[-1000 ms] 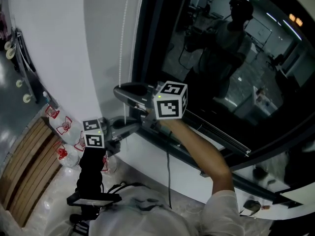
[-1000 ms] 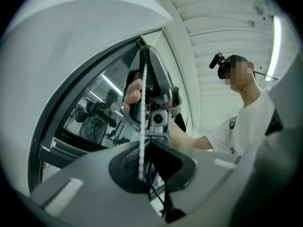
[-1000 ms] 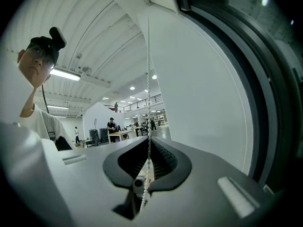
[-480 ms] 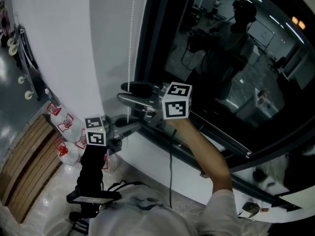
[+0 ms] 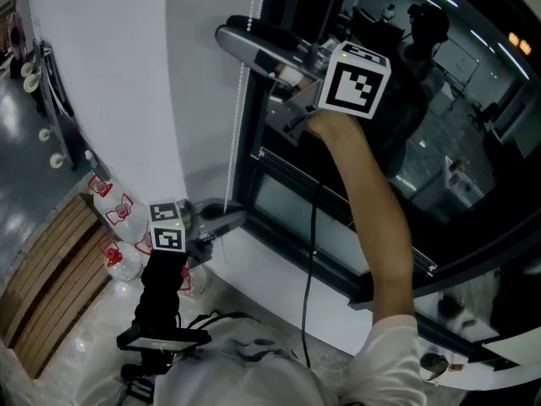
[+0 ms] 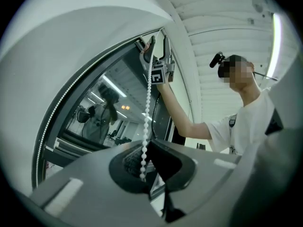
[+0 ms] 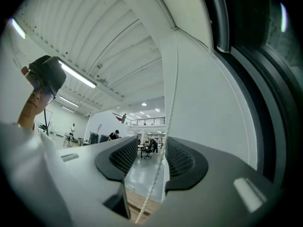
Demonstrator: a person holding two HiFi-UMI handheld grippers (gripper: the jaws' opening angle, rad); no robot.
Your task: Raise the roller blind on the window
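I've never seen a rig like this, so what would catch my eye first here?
Probably the right gripper, held high beside the dark window: its fingers have just been opening, with a white bead chain loose between them. Low down, the left gripper pinches the same chain.

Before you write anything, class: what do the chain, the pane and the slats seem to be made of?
Chain: small round white beads, smooth and faintly shiny; probably plastic.
Pane: glass, clear and glossy, with sharp reflections across it.
Slats: brown parallel boards with a matt look; likely wood, though laminate cannot be ruled out.
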